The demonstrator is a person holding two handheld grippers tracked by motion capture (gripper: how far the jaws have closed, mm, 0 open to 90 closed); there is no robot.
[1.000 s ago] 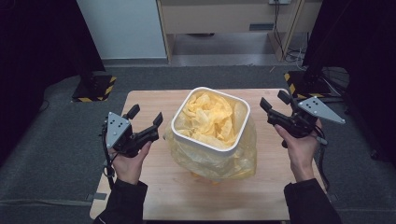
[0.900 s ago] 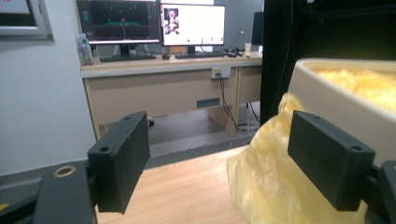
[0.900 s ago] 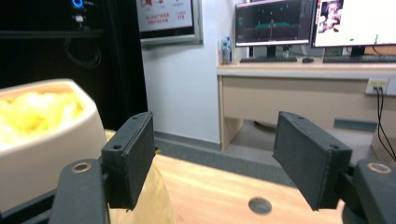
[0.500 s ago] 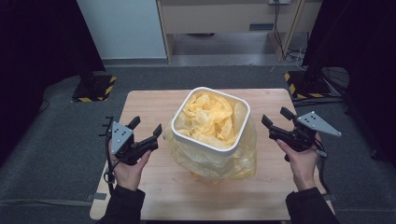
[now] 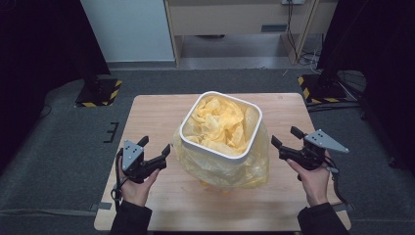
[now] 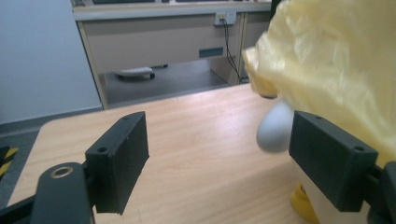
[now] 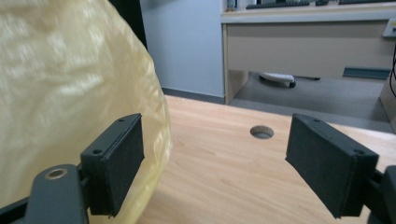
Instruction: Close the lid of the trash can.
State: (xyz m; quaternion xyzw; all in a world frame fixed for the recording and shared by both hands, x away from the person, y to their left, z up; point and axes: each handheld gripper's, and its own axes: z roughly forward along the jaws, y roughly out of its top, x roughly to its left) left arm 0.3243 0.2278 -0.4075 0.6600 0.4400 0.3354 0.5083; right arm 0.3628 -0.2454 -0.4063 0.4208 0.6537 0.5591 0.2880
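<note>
I held my left gripper [image 5: 155,152] low over the pale wooden table [image 5: 156,113], just beside the left side of the white square plastic bin [image 5: 221,126], with its black jaws spread wide and nothing between them. In the left gripper view, the crinkled yellow plastic bag [image 6: 336,60] that lined the bin hung over its rim and bulged out right next to my far jaw, apart from it, with a patch of the bin's white wall [image 6: 275,133] showing under the bag.

My right gripper [image 5: 288,143] sat on the other side of the bin, near the table's right edge, jaws likewise wide apart and gripping nothing. In the right gripper view the bag [image 7: 65,93] swelled close behind one jaw; I could not tell whether it touched. A small round hole in the tabletop [image 7: 261,132] lay ahead between the jaws.

The bin stood at the table's middle, between my two grippers, its bag draped down all its sides.
</note>
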